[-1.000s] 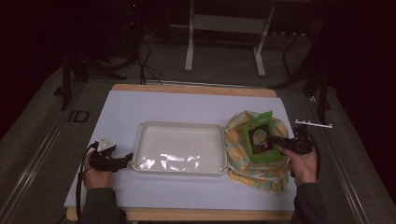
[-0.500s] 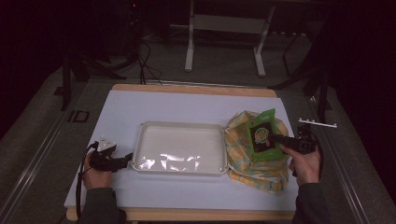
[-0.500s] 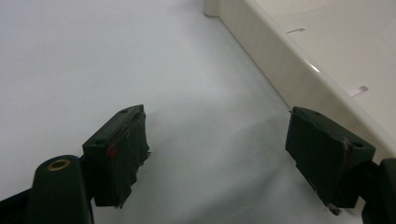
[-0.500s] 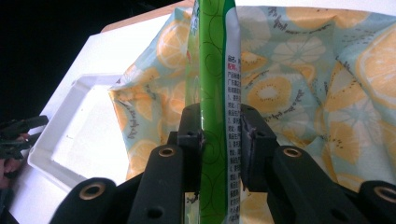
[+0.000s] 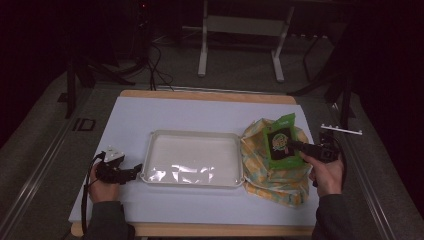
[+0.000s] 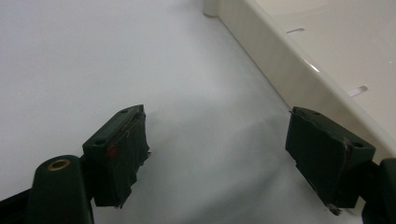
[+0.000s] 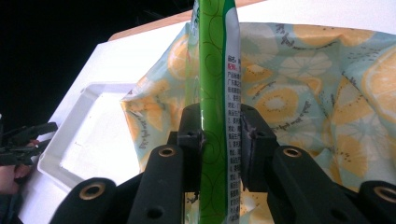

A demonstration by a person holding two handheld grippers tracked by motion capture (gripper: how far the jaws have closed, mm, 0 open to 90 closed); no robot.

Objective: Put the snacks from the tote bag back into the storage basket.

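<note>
My right gripper [image 7: 222,135] [image 5: 294,145] is shut on a green snack packet [image 7: 215,93] [image 5: 281,142], clamped edge-on between both pads and held just above a fruit-print cloth bag [image 5: 275,172] [image 7: 327,107] at the table's right. A white tray [image 5: 192,159] [image 7: 88,135] lies in the middle of the table with nothing in it. At the tray's left rim [image 6: 299,60] my left gripper [image 5: 131,172] [image 6: 219,154] rests low on the white table cover, jaws wide apart with nothing between them.
A white cover [image 5: 200,117] spreads over the wooden table, with bare room behind the tray and at the front. A small white rail-like part [image 5: 341,130] sits off the table's right edge. Dark stands and cables stand on the floor beyond the far edge.
The right gripper has shifted the green packet slightly left and down over the bag. The left gripper has stayed beside the tray.
</note>
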